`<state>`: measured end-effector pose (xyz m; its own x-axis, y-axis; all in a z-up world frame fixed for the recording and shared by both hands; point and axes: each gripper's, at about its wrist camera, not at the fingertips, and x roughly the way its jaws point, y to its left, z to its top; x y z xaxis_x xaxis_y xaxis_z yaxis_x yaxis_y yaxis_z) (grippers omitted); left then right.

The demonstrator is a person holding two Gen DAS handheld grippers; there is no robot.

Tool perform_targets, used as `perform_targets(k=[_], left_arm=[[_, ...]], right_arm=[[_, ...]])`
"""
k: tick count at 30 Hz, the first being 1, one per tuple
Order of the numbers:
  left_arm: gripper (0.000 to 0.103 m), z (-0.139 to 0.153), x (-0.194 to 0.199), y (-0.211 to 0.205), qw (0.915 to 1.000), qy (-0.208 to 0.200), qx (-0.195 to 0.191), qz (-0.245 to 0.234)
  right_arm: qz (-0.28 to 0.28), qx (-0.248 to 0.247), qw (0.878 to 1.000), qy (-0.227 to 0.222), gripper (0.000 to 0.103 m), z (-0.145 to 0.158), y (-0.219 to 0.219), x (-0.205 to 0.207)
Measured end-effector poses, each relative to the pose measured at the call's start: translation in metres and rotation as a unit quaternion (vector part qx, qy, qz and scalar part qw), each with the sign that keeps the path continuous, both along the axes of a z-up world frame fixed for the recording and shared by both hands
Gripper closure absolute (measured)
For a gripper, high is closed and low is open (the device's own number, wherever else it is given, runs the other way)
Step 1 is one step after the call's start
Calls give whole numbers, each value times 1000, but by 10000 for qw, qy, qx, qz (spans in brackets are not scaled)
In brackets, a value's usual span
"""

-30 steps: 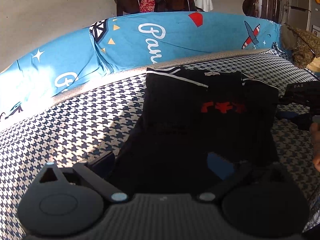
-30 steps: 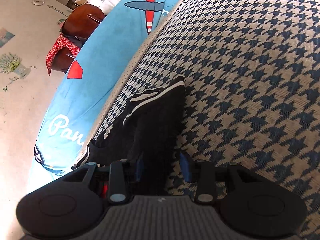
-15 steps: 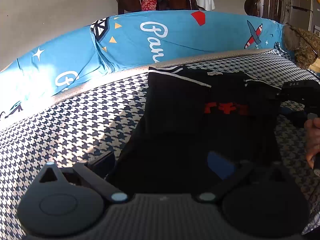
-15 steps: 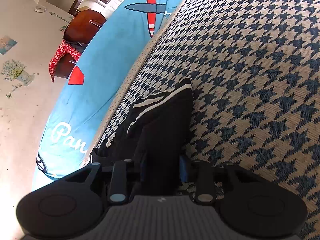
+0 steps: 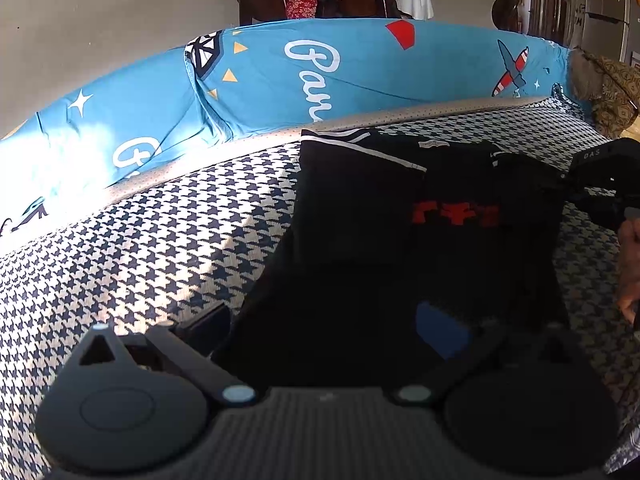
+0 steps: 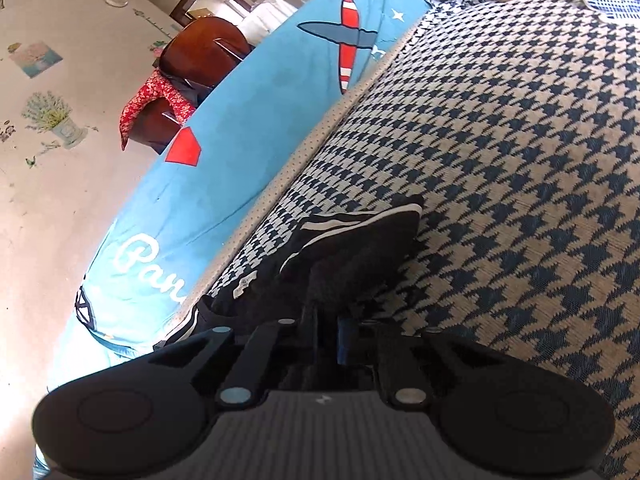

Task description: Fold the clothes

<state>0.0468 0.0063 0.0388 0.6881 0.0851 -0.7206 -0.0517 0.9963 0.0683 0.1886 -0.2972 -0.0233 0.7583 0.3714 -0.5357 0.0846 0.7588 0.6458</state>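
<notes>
A black shirt [image 5: 360, 248] with a red print [image 5: 456, 216] and white-striped sleeves lies flat on the houndstooth bed cover [image 5: 152, 248]. Its left side is folded inward over the body. My left gripper [image 5: 320, 324] hovers open over the shirt's near hem, fingers wide apart, holding nothing. In the right wrist view my right gripper [image 6: 328, 336] is shut on the shirt's right sleeve [image 6: 360, 256], whose bunched fabric runs out from between the fingers. In the left wrist view, that gripper's black housing [image 5: 604, 172] and a hand [image 5: 630, 264] show at the right edge.
A blue printed sheet [image 5: 280, 80] drapes the bed's far side, beyond a pale mattress edge [image 5: 200, 156]. Behind it stand a wooden chair [image 6: 200, 56] with a red cloth [image 6: 156, 96]. A brown patterned cloth [image 5: 608, 92] lies at the far right corner.
My right gripper went from open around the sleeve to shut on it and shifted slightly forward. The left gripper stayed open and almost still.
</notes>
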Motion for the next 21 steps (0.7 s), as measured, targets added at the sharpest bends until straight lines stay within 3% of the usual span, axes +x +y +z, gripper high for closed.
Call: perform_targets(k=[5, 12, 15, 21], left_arm=[[0, 0, -1, 3, 10000, 14, -37, 36], [0, -1, -1, -1, 10000, 41, -37, -9], [0, -2, 0, -4, 10000, 45, 31, -38], [0, -8, 2, 0, 9999, 167, -5, 41]], right_arm=[[-122, 154, 9996, 194, 91, -7, -3, 2], [-307, 816, 9947, 549, 83, -26, -21, 4], [-280, 811, 9950, 519, 83, -25, -18, 6], [-111, 94, 9999, 93, 93, -1, 0, 5]])
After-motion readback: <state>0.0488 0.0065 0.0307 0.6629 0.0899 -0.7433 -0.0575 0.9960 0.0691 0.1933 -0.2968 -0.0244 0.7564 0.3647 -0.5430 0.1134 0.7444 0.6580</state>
